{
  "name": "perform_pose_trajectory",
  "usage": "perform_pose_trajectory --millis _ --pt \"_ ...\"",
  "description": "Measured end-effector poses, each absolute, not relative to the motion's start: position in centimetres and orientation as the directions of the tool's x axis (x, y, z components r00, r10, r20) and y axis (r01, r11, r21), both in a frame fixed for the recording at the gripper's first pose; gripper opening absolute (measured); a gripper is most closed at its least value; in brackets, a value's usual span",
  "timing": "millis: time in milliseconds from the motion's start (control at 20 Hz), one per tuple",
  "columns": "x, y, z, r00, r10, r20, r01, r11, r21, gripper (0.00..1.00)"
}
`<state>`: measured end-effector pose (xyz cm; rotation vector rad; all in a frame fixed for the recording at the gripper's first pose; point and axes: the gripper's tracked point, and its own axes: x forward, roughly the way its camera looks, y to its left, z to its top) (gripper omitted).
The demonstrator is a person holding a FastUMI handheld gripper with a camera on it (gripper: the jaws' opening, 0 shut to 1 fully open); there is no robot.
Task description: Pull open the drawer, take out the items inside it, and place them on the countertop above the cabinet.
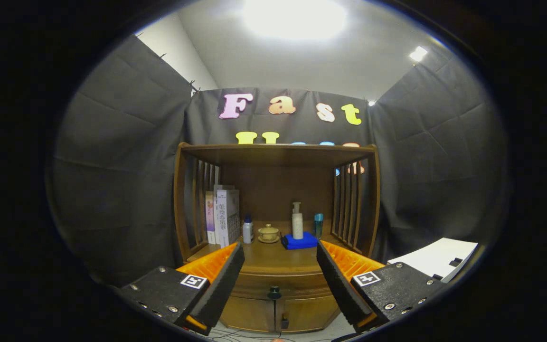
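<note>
A wooden cabinet [277, 266] stands ahead, with a countertop [273, 259] under a slatted shelf frame. Below the countertop the drawer front [278, 285] looks closed, and its small dark knob [274, 291] sits between my two fingers, some way beyond them. My gripper [280, 280] is open, with nothing between its fingers, apart from the cabinet. What lies inside the drawer is hidden.
On the countertop stand books [222, 216] at the left, a small white bottle [248, 230], a lidded cup [268, 233], a pump bottle [297, 222] on a blue pad [299, 241], and a teal bottle [318, 224]. Two cabinet doors [273, 314] lie below the drawer. A white surface [437, 259] lies to the right.
</note>
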<state>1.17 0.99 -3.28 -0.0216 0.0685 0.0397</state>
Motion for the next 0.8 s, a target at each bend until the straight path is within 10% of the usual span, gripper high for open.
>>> perform_pose_trajectory --millis 800 --pt "6.0 0.1 -12.8 0.980 0.112 -0.164 -0.129 0.986 -0.101 0.97"
